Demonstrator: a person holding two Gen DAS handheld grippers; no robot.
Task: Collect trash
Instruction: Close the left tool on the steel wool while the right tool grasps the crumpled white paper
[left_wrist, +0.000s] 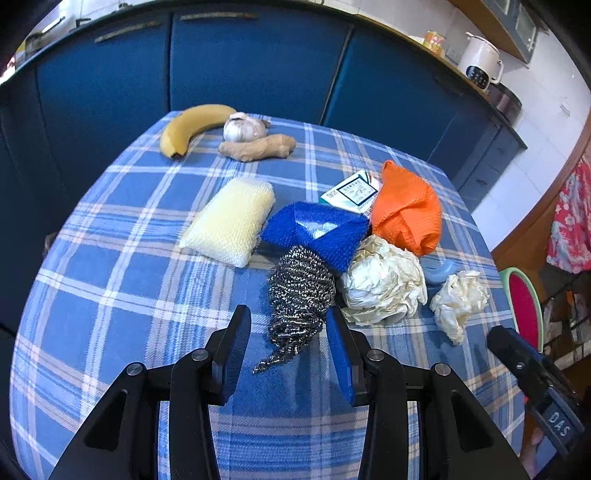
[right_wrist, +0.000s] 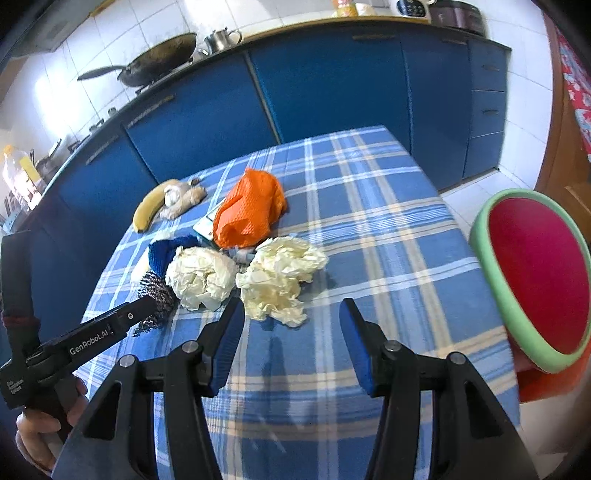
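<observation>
Two crumpled white paper wads lie on the blue plaid tablecloth: a larger one (left_wrist: 382, 282) (right_wrist: 201, 277) and a smaller one (left_wrist: 458, 301) (right_wrist: 279, 280). My left gripper (left_wrist: 288, 325) is open, its fingers either side of a steel wool scourer (left_wrist: 299, 299), beside the larger wad. My right gripper (right_wrist: 291, 314) is open and empty, just in front of the smaller wad. A red bin with a green rim (right_wrist: 532, 273) stands off the table's right side; it also shows in the left wrist view (left_wrist: 524, 306).
An orange cloth (left_wrist: 406, 210), a blue cloth (left_wrist: 317, 232), a small carton (left_wrist: 351, 192), a yellow sponge (left_wrist: 231, 219), a banana (left_wrist: 192, 127), garlic (left_wrist: 243, 127) and ginger (left_wrist: 258, 147) lie on the table. Blue cabinets (left_wrist: 240, 62) stand behind.
</observation>
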